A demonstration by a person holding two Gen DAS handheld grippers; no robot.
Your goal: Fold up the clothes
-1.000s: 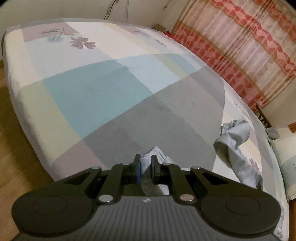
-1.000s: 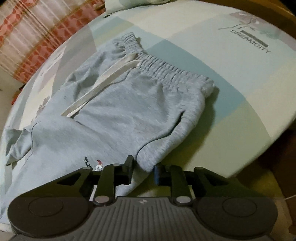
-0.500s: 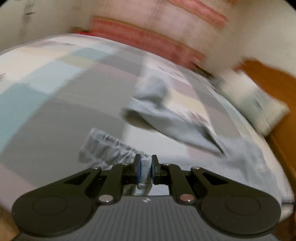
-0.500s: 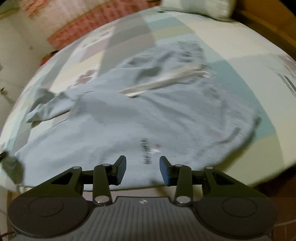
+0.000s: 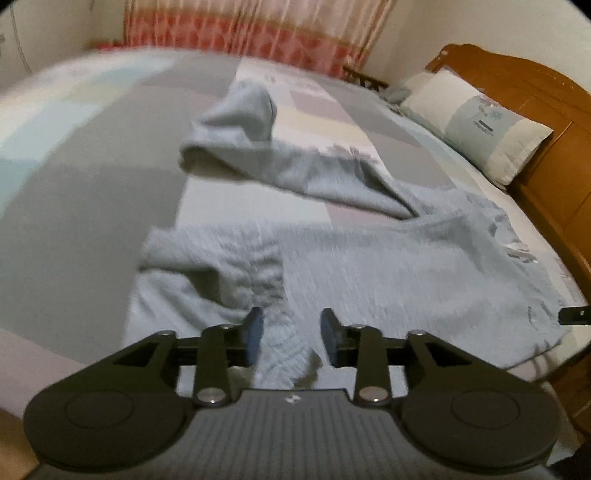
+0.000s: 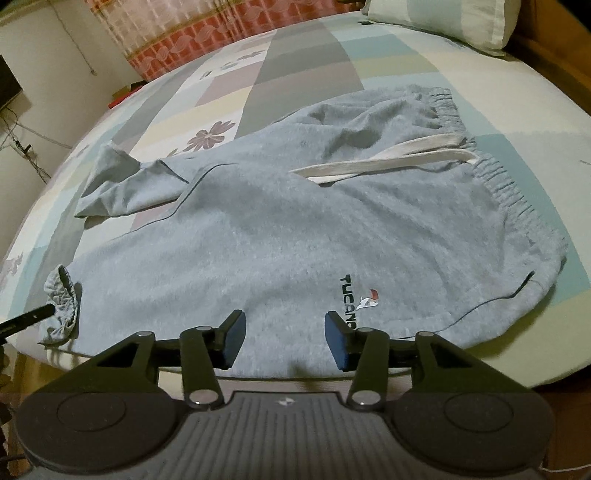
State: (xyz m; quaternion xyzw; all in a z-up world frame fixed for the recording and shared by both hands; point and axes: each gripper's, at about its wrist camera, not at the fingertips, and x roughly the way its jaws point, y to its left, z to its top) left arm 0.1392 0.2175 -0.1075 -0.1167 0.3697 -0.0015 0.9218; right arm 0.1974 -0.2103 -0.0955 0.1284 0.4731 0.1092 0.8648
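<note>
Light grey sweatpants (image 6: pixel 295 229) lie spread on the bed, elastic waistband (image 6: pixel 506 184) at the right with a white drawstring (image 6: pixel 384 162), a dark "TUCANO" logo near the front edge. One leg (image 5: pixel 288 162) lies twisted toward the far side; the other leg's ribbed cuff (image 5: pixel 273 280) lies just ahead of my left gripper (image 5: pixel 291 336), which is open with the cuff fabric between its fingers, not pinched. My right gripper (image 6: pixel 284 339) stands open over the front edge of the pants by the logo, holding nothing. The left gripper's tip shows at the left edge in the right wrist view.
The bed has a patchwork sheet (image 6: pixel 310 55) of grey, blue, cream and flower squares. A pillow (image 5: pixel 476 125) rests against the wooden headboard (image 5: pixel 546 110). A red patterned curtain (image 5: pixel 258 33) hangs beyond the bed. The mattress edge and wooden floor lie right below both grippers.
My left gripper swung right along the bed with the cuff, then opened and let it go. The right gripper opened wider and shifted left from the waistband corner to the logo.
</note>
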